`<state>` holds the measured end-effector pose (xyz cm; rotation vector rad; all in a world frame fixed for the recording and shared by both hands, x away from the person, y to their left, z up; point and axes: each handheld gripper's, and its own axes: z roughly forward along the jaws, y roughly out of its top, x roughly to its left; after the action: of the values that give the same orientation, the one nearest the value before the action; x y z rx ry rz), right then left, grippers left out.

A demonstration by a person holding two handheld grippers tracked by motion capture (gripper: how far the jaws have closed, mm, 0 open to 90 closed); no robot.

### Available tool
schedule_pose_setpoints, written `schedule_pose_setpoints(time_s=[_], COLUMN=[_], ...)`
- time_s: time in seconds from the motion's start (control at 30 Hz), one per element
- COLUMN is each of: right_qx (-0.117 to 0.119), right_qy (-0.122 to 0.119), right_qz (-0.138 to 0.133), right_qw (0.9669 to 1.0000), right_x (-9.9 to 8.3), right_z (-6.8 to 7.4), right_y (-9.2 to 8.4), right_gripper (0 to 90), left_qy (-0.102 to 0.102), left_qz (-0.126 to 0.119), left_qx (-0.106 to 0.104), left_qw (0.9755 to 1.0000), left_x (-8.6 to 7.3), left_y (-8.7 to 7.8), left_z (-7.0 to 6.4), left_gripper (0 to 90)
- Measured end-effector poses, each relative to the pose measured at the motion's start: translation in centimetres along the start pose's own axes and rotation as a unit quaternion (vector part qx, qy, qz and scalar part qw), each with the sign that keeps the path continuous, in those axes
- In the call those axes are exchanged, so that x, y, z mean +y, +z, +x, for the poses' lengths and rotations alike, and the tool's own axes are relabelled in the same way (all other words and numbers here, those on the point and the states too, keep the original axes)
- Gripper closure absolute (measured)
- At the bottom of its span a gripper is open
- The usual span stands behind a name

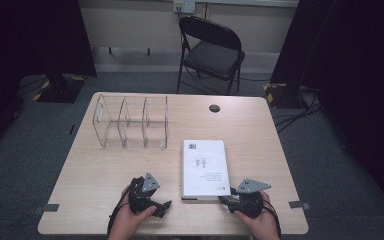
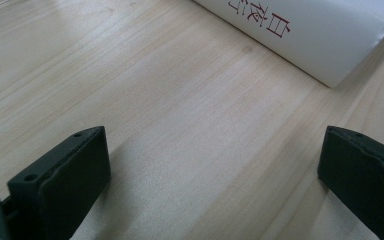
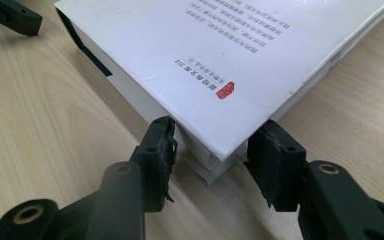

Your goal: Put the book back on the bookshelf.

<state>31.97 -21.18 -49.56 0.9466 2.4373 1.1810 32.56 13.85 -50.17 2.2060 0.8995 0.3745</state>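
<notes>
right gripper (image 3: 210, 160) astride white book's (image 1: 205, 167) corner, left gripper (image 1: 166, 205) agape, pale wood table (image 1: 260, 140), grey carpet (image 1: 340, 165)

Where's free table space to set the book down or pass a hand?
Free: right strip between the book and the table edge; far right beside the clear rack, apart from a small black disc; left front below the rack. Crowded: near edge, both claws beside the book.

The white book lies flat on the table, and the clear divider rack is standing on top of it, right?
Not quite. The white book does lie flat on the table, but the clear divider rack stands on the table itself, apart from it, farther back and to the left. The high view shows this.
</notes>
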Motion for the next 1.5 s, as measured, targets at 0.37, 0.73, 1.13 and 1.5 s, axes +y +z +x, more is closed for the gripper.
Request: schedule_pose_setpoints(time_s=[0.37,0.73,1.13,1.5], right_qx=[0.002,0.014,0.012,-0.008], right_qy=[0.011,0.02,0.015,-0.001], right_qz=[0.006,-0.01,-0.034,-0.041], right_qw=[0.9999,0.9996,0.9992,0.9991], right_x=[0.5,0.8,1.3,1.5], right_z=[0.0,-0.3,-0.2,0.1], right_y=[-0.3,-0.7,-1.9,-2.5], right_gripper=[53.6,53.8,54.3,49.9], left_qy=[0.002,0.001,-0.006,-0.005], left_qz=[0.002,0.002,0.0,0.003], left_qx=[0.0,0.0,0.0,0.002], left_qw=[1.0,1.0,1.0,1.0], left_x=[0.0,0.0,0.2,0.4], left_y=[0.0,0.0,0.2,0.4], left_z=[0.0,0.0,-0.1,0.0], left_gripper=[0.0,0.0,0.0,0.0])
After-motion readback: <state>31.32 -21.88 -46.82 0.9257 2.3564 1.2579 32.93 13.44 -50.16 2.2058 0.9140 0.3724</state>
